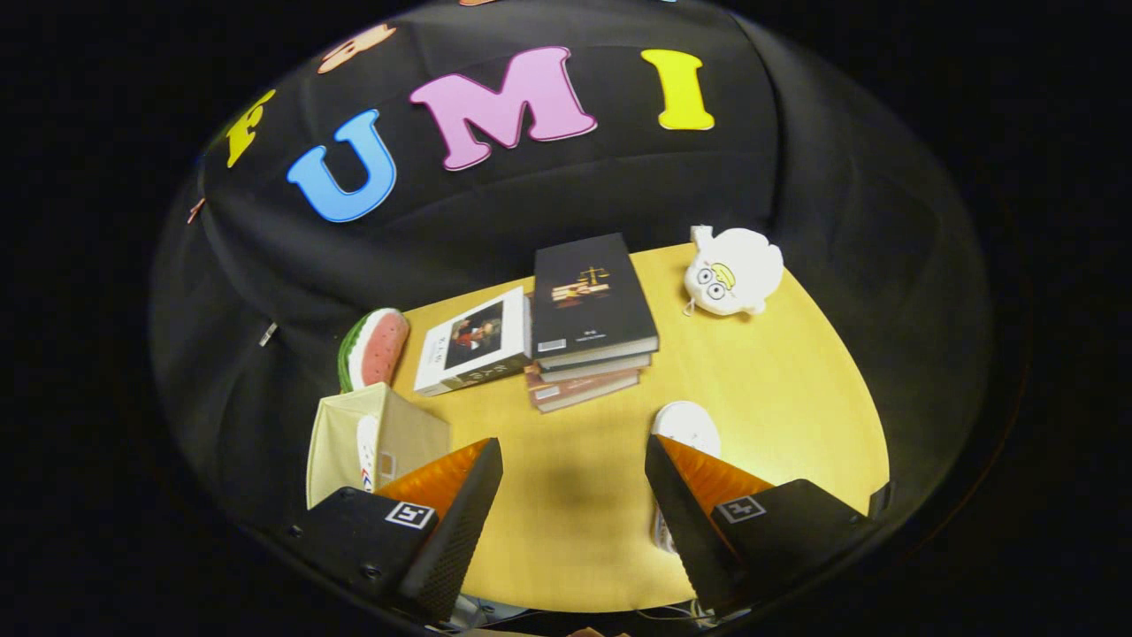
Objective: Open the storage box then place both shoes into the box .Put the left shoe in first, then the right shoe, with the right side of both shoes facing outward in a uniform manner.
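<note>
A cream fabric storage box [407,435] stands open beside my left finger, with one white shoe [367,453] upright inside it. A second white shoe [688,429] lies on the yellow table [796,407], its toe showing just above my right finger [699,495], which hides the rest of it. My gripper [573,456] hovers above the table with its fingers wide apart and only bare tabletop between them.
A stack of dark books [591,327] and a white book [473,345] lie beyond the fingers. A watermelon-slice toy [376,347] sits behind the box. A white plush toy [732,270] rests at the table's far right.
</note>
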The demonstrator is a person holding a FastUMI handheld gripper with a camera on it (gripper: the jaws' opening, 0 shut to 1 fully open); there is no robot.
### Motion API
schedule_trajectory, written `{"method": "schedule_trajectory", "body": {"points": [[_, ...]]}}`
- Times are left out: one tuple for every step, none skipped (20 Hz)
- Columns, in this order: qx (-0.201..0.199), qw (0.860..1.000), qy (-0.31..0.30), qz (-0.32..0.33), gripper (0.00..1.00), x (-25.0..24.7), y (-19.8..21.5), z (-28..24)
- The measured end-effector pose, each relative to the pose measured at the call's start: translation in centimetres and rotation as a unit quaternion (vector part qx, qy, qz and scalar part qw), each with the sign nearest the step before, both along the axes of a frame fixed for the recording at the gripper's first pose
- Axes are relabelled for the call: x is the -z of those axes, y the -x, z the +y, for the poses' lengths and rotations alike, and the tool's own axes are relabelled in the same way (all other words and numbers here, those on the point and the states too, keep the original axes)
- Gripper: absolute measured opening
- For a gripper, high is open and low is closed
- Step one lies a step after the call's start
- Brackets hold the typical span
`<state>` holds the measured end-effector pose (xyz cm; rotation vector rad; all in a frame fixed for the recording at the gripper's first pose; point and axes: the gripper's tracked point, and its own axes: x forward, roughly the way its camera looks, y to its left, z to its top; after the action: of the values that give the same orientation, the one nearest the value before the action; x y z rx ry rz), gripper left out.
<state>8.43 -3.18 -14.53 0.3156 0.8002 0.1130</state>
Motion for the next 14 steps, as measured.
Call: {"method": "schedule_trajectory", "body": {"points": [[0.005, 1.0, 0.005, 0.009, 0.99, 0.8, 0.1, -1.5], [0.008, 1.0, 0.009, 0.019, 0.99, 1.7, 0.3, -2.9], [0.012, 0.999, 0.012, 0.027, 0.99, 2.7, 0.4, -4.1], [0.018, 0.999, 0.016, 0.038, 0.99, 3.8, 0.5, -5.3], [0.021, 0.998, 0.016, 0.049, 0.99, 5.0, 0.7, -6.3], [0.021, 0.998, 0.017, 0.062, 0.99, 6.2, 1.1, -7.0], [0.019, 0.997, 0.022, 0.074, 0.99, 7.6, 1.4, -7.7], [0.014, 0.996, 0.028, 0.086, 0.99, 8.9, 1.7, -8.3], [0.005, 0.995, 0.034, 0.097, 0.99, 10.2, 1.9, -8.7], [-0.008, 0.993, 0.04, 0.11, 0.99, 11.3, 2.4, -9.2], [-0.015, 0.992, 0.047, 0.119, 1.0, 12.3, 2.5, -9.7], [-0.021, 0.991, 0.051, 0.126, 1.0, 13.2, 2.5, -10.1], [-0.028, 0.989, 0.051, 0.135, 1.0, 14.2, 2.6, -10.3], [-0.033, 0.988, 0.048, 0.145, 0.99, 15.2, 2.6, -10.4]]}}
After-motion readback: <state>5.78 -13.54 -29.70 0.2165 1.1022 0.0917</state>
